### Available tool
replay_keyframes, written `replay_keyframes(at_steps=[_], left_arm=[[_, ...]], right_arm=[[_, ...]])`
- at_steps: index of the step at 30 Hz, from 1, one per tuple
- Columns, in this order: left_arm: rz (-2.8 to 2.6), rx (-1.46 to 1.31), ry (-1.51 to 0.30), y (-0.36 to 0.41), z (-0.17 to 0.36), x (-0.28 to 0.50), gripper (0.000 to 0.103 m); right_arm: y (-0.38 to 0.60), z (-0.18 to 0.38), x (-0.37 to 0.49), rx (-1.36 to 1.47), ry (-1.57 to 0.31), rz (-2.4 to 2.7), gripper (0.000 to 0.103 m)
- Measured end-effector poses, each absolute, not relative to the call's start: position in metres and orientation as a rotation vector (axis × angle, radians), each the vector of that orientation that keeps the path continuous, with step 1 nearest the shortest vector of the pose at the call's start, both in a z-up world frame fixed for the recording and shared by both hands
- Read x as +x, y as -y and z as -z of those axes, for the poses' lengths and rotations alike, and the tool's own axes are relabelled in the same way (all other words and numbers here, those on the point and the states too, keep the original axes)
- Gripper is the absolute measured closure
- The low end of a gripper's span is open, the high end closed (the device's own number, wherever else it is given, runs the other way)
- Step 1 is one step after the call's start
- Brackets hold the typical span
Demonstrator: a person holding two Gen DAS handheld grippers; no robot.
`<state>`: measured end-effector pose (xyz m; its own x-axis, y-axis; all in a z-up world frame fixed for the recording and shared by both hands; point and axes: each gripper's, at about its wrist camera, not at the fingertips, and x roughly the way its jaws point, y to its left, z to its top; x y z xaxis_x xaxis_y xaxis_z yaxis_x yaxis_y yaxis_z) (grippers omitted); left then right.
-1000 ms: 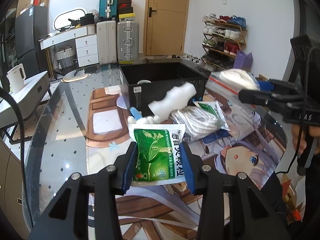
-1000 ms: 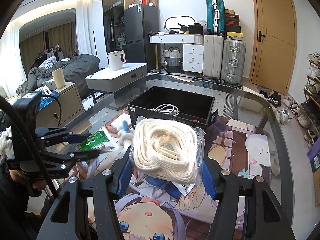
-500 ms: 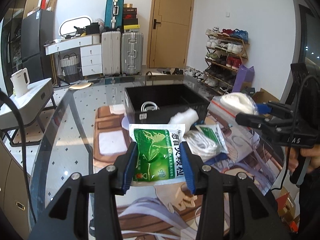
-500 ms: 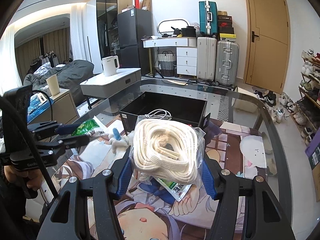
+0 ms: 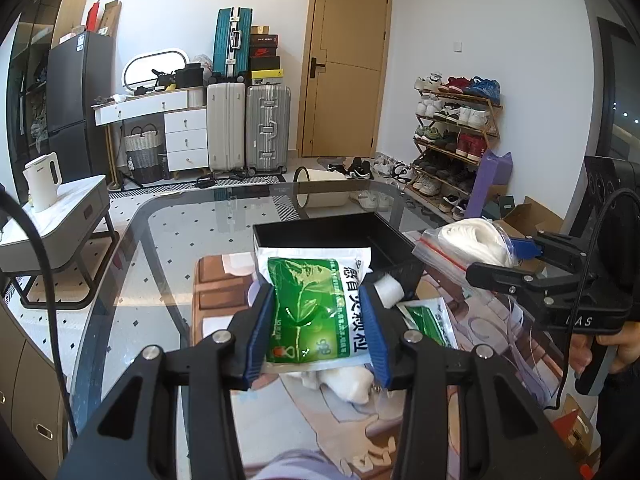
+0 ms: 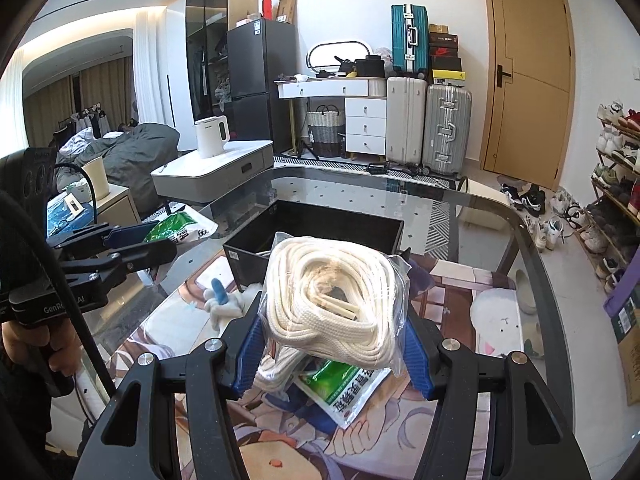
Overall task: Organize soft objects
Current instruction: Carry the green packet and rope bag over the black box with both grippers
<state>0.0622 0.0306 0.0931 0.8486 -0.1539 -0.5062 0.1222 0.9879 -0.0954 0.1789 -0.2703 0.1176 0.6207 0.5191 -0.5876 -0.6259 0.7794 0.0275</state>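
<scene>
My left gripper [image 5: 318,330] is shut on a green and white medicine pouch [image 5: 314,308] and holds it above the table, short of the black bin [image 5: 392,246]. My right gripper [image 6: 334,350] is shut on a clear zip bag of coiled white rope [image 6: 332,300], also lifted above the table before the black bin [image 6: 256,250]. The right gripper with its bag [image 5: 476,242] shows at the right of the left wrist view. The left gripper with its pouch [image 6: 176,230] shows at the left of the right wrist view.
A second green pouch [image 6: 344,392] and a loose white rope coil lie on the anime-print mat [image 6: 460,296] below my right gripper. A white plush toy with a blue piece [image 6: 222,300] lies beside the bin. The glass table edge [image 5: 132,240] curves at the left.
Both grippers have risen with their loads. The left one has lifted the pouch off the mat and now views the bin from higher up. The rope bag stays gripped.
</scene>
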Motion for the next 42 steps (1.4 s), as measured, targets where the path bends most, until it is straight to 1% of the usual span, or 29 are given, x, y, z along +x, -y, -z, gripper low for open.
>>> replay_keyframes(at_steps=[21,42], left_arm=[[0.127,-0.059,-0.524,-0.025,-0.095,0.117,0.061],[0.127,-0.038,-0.574,-0.015,-0.062,0.176,0.061]], right_arm=[[0.240,-0.118,0.225,-0.209,-0.632,-0.663,0.042],[0.212,-0.097,0.268,-0.297,-0.682,-0.643,0.042]])
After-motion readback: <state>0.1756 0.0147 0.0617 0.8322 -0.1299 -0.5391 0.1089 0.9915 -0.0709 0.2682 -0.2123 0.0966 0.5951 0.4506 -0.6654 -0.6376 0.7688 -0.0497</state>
